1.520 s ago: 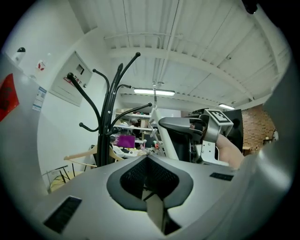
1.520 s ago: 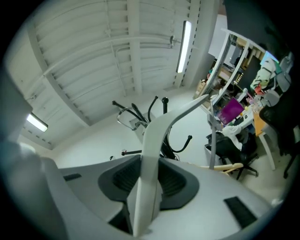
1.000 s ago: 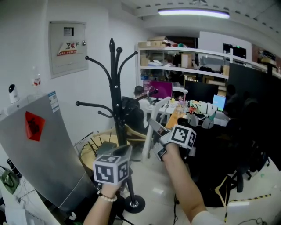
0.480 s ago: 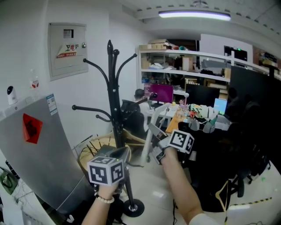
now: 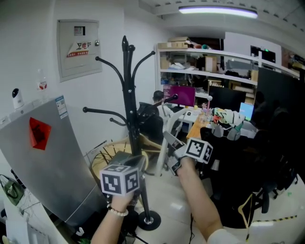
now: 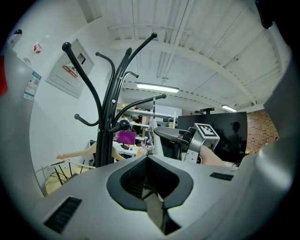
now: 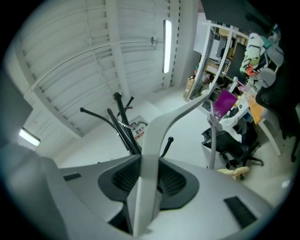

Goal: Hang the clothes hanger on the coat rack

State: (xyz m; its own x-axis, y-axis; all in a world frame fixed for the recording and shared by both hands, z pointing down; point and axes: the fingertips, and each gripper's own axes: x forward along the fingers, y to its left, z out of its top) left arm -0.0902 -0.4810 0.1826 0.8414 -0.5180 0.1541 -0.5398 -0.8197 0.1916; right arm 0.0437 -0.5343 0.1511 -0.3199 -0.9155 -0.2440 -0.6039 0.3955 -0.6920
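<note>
beside the coat rack (image 5: 128, 95), below its hooks, our right gripper (image 7: 146, 199) has its jaws clamped on the white clothes hanger (image 7: 152, 140). our left gripper (image 6: 152, 190) hovers near the pole, jaws together and empty.

A cluttered office — stacked shelves (image 5: 205, 71) and lit monitors (image 5: 180, 95) under a ceiling strip light (image 5: 217, 9). A black swivel chair (image 7: 229, 140) stands near them.
</note>
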